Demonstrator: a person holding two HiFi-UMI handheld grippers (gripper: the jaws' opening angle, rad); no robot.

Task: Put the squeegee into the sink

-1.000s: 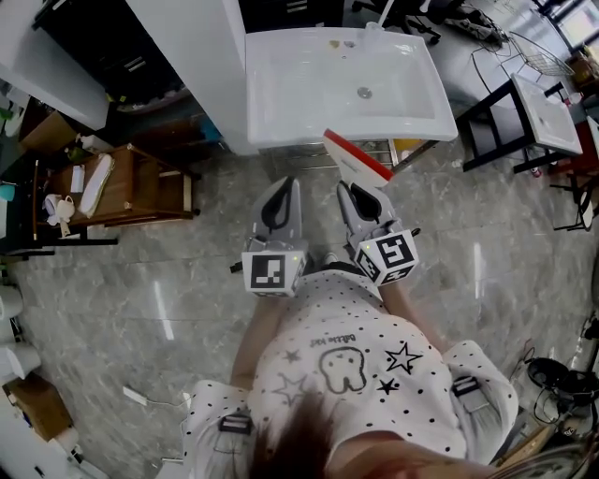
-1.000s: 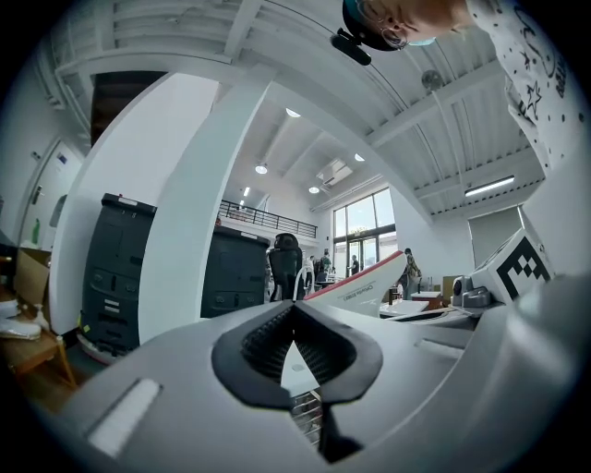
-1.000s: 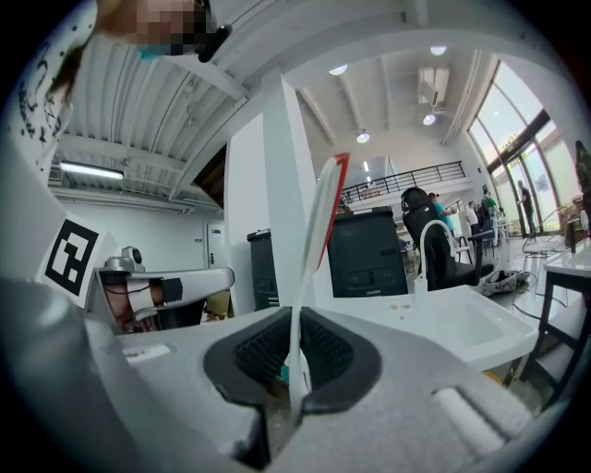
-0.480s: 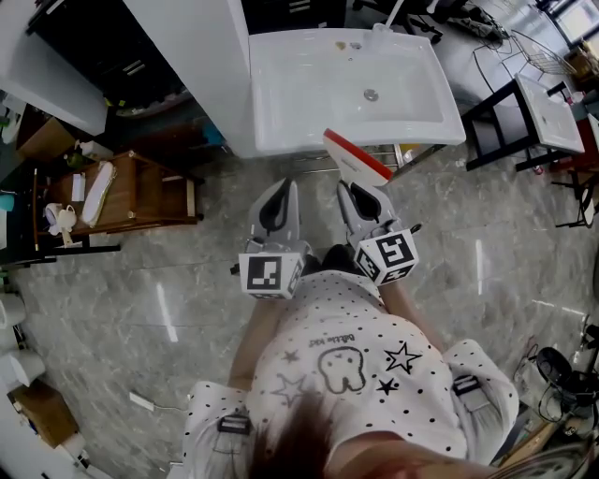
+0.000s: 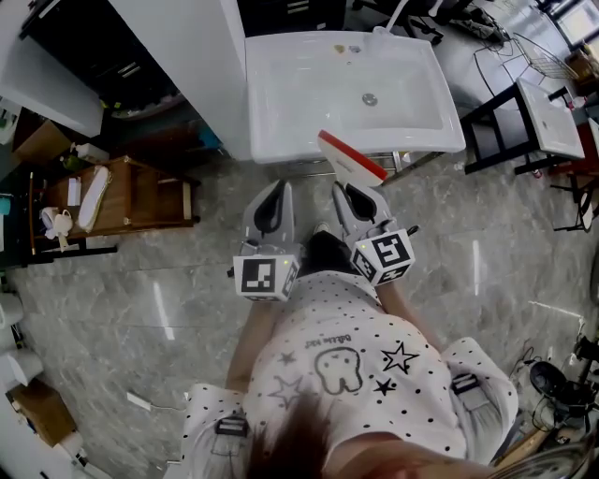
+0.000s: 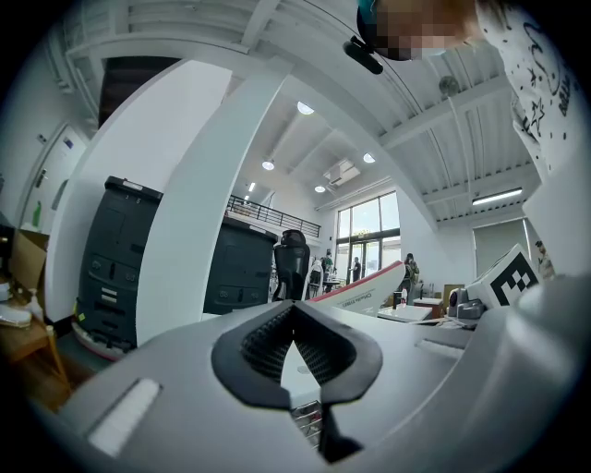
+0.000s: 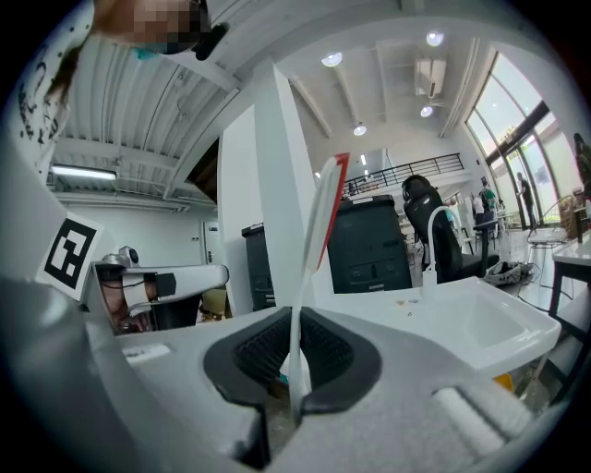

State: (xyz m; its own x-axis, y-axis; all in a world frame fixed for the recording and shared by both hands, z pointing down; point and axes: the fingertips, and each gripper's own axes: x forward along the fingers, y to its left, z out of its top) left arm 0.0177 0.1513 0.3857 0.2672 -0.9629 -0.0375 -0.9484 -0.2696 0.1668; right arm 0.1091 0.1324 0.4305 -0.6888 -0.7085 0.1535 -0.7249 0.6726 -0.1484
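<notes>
Right fingers: the pads [image 7: 261, 349] are pressed onto the thin white lower edge of the squeegee [image 5: 351, 159], which stands between them.
Right gripper: the right gripper [image 5: 350, 194] points at the sink [image 5: 281, 138] from just short of its front rim; its marker cube [image 5: 384, 255] is at the end away from the sink.
Squeegee: a white body with a red strip along one long side. From the head view it slants across the sink's front rim, the far end over the rim and the near end in the jaws. It is not inside the basin.
Left fingers: the tips meet with nothing between them.
Left gripper: the left gripper [image 5: 271, 204] is beside the right one and apart from it, also facing the sink's front rim, clear of the squeegee.
Sink: a white rectangular basin with a drain [image 5: 370, 98] near the middle and a faucet [image 5: 387, 22] at the back rim.
Left of sink: a tall white panel, then a wooden shelf unit [image 5: 126, 192].
Right of sink: a black-framed stand with a white top [image 5: 543, 117].
Floor: grey marble tiles [image 5: 140, 309].
</notes>
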